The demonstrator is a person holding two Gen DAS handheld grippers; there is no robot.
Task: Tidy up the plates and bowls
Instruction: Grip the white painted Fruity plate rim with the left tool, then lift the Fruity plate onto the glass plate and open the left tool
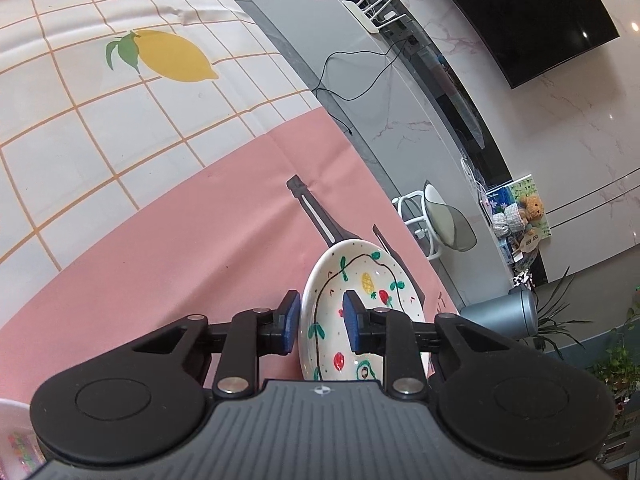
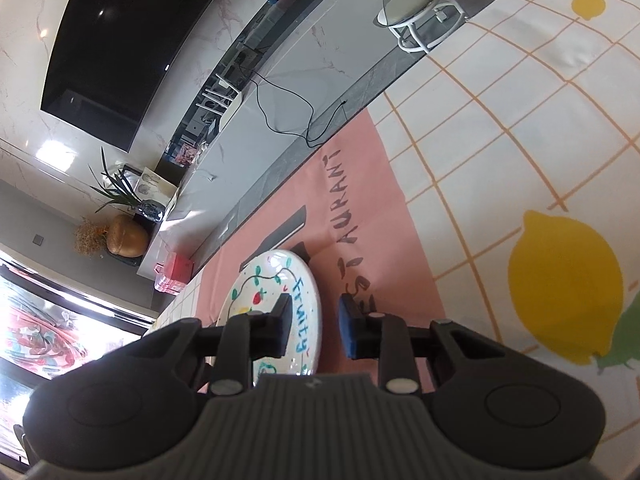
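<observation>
Both grippers straddle opposite rims of the fruit-painted plate [image 1: 360,304] at 12 o'clock, jaws released: left gripper [image 1: 322,322], right gripper [image 2: 314,326]. Next: clench, then lift evenly.

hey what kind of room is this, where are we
Probably a home living and dining room: a table under a lemon-print tablecloth with a painted plate, a wall-mounted TV, and houseplants.

One plate [image 1: 360,300]; two grippers
</observation>
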